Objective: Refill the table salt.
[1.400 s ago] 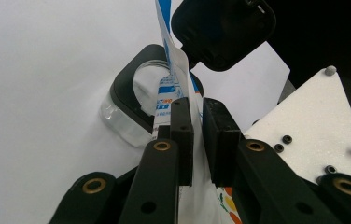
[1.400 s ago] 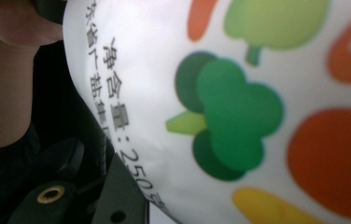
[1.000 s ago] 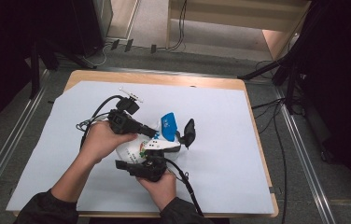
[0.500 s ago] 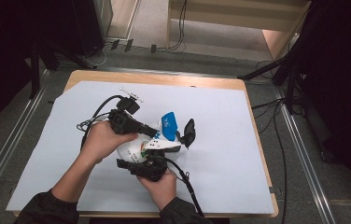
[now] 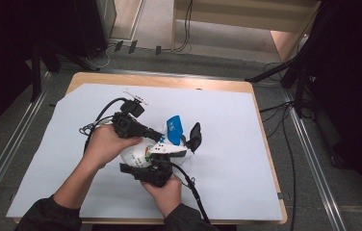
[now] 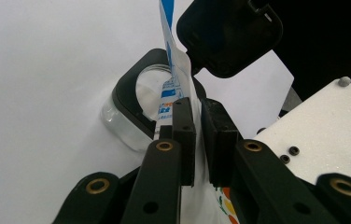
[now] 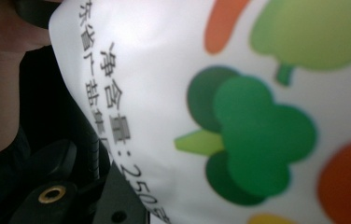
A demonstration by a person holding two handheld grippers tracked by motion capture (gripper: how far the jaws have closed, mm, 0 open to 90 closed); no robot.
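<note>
White pouch (image 5: 138, 153) half-hidden by hands

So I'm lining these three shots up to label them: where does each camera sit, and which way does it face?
High view: fixed above the person's side, looking forward and down on the table; both forearms, the left claw and right claw meet at the pouch.
Left gripper view: rides the left claw, looking along jaws shut on the pouch's edge, over a black-rimmed clear container.
Right gripper view: rides the right claw, pressed close to the pouch's printed face.
All views share the pouch.
</note>
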